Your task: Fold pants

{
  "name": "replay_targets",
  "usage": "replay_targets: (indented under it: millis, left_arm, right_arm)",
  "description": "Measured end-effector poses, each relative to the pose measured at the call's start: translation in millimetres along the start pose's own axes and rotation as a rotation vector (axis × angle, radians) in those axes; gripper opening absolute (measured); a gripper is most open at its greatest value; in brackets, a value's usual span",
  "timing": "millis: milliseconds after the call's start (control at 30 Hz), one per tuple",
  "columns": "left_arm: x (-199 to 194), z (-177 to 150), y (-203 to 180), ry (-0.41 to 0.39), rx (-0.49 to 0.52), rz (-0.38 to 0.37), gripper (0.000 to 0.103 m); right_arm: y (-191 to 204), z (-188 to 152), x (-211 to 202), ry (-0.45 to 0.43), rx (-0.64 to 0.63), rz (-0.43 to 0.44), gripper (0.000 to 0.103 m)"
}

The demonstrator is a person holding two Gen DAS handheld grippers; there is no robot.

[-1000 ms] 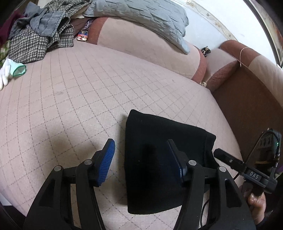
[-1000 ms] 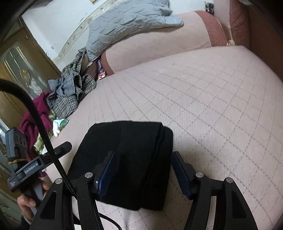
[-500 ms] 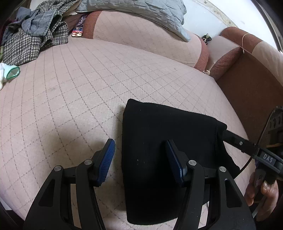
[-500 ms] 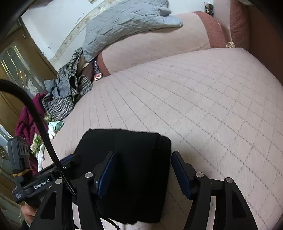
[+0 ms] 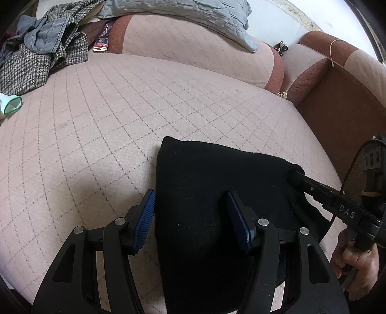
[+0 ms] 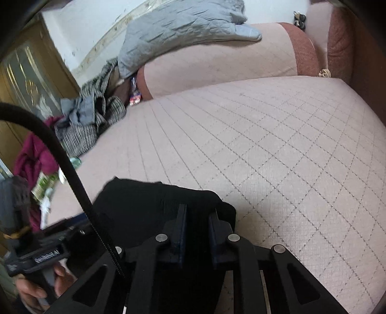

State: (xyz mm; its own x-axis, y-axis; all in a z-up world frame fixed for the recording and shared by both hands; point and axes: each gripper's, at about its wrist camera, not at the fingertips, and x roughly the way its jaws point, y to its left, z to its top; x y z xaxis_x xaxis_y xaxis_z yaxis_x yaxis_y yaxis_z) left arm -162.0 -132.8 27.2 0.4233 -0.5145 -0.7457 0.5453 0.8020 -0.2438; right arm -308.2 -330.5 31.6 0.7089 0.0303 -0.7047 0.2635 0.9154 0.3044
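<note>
The black pants (image 5: 212,188) lie folded in a compact bundle on the pink quilted sofa seat (image 5: 120,120). My left gripper (image 5: 190,217) is open, its blue pads straddling the bundle's near left part. My right gripper (image 6: 197,224) has its jaws closed on the right edge of the pants (image 6: 149,200); in the left wrist view it (image 5: 295,174) bites the bundle's right end.
A pile of checked and grey clothes (image 5: 41,55) lies at the sofa's far left. A grey quilted pillow (image 5: 188,14) rests on the backrest. A brown armrest (image 5: 342,116) bounds the right side. A small white-green item (image 5: 10,105) lies at the left.
The right gripper's jaws have closed on the right edge of the pants. The left gripper has moved closer over the bundle, still open.
</note>
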Motion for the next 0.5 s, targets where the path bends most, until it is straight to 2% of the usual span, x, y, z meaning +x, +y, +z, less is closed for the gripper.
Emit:
replay_targets:
  millis: [200, 267, 333, 400, 500]
  left_arm:
    - [1.7, -2.2, -0.7, -0.007, 0.0, 0.002, 0.062]
    - [1.8, -3.4, -0.3, -0.012, 0.001, 0.002, 0.063]
    - [1.7, -4.3, 0.1, -0.013, 0.003, -0.001, 0.064]
    - [2.1, -5.2, 1.9, -0.011, -0.008, -0.009, 0.064]
    - [3.1, -6.4, 6.6, -0.001, -0.046, -0.036, 0.065]
  right_arm:
    - [-4.9, 2.2, -15.8, -0.003, 0.031, 0.001, 0.016]
    - [-4.7, 0.7, -25.8, -0.019, 0.035, -0.01, 0.026]
    - [-5.3, -3.2, -36.8, -0.042, 0.053, 0.004, 0.063]
    - [-9.0, -7.9, -44.0, -0.056, 0.091, 0.046, 0.065]
    - [-12.7, -13.8, -40.4, -0.022, 0.12, 0.072, 0.065]
